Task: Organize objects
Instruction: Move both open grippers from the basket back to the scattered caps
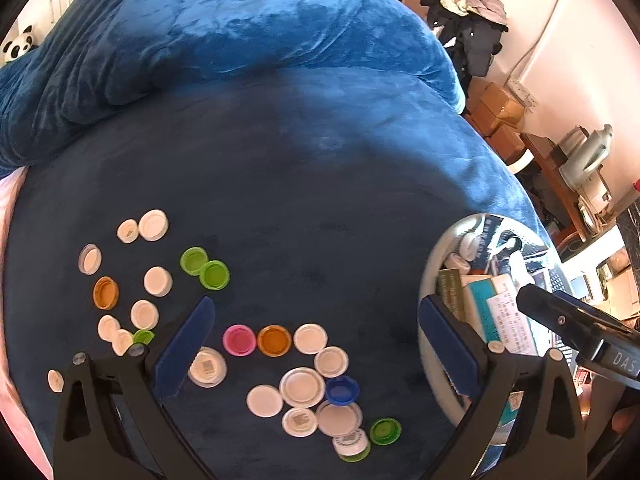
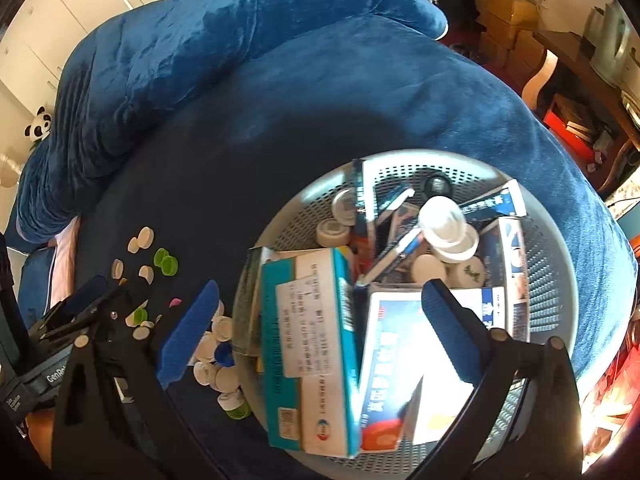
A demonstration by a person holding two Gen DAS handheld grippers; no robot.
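Several loose bottle caps lie on the dark blue blanket [image 1: 320,184]: white ones, green ones [image 1: 205,268], orange ones [image 1: 273,340], a pink cap [image 1: 239,339] and a blue cap [image 1: 341,389]. My left gripper [image 1: 316,344] is open and empty above them. A round perforated basket [image 2: 568,276] holds medicine boxes, among them a teal and white box [image 2: 308,352], tubes and white caps. My right gripper [image 2: 316,336] is open and empty above the basket, over that box. The basket also shows in the left wrist view [image 1: 430,276].
A folded blue duvet [image 1: 224,40] lies at the back of the bed. A panda toy [image 1: 18,46] sits at the far left. Cardboard boxes [image 1: 496,112] and a desk with a kettle [image 1: 588,152] stand beside the bed on the right.
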